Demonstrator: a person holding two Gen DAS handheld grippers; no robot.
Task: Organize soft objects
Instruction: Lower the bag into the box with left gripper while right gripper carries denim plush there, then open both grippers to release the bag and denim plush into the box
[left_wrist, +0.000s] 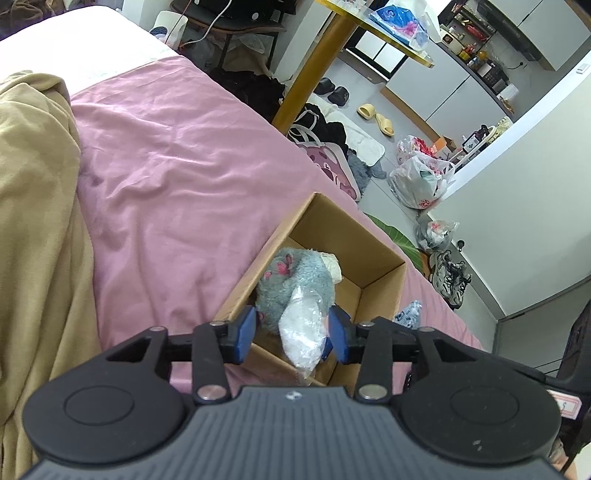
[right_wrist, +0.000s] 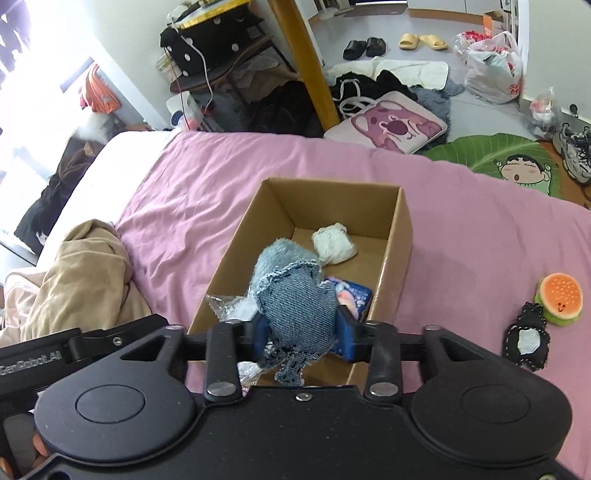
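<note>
Hovering over the near end of the cardboard box (right_wrist: 400, 236) on the pink bedsheet (right_wrist: 480, 236), the right gripper (right_wrist: 301, 332) is pinching a denim pouch (right_wrist: 299, 306) between its blue fingers. Beside it, the left gripper (left_wrist: 291, 334) is tilting down into the same box, its fingers spread around a clear plastic bag (left_wrist: 301, 332), though I cannot tell whether they are gripping it. A grey plush toy (left_wrist: 295, 275) is lying inside.

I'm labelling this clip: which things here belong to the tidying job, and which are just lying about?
Job: cardboard box; denim heart in right gripper; clear plastic bag between left gripper fingers; burger toy; black pouch.
Lying about: tan blanket; yellow slippers; shopping bags.
</note>
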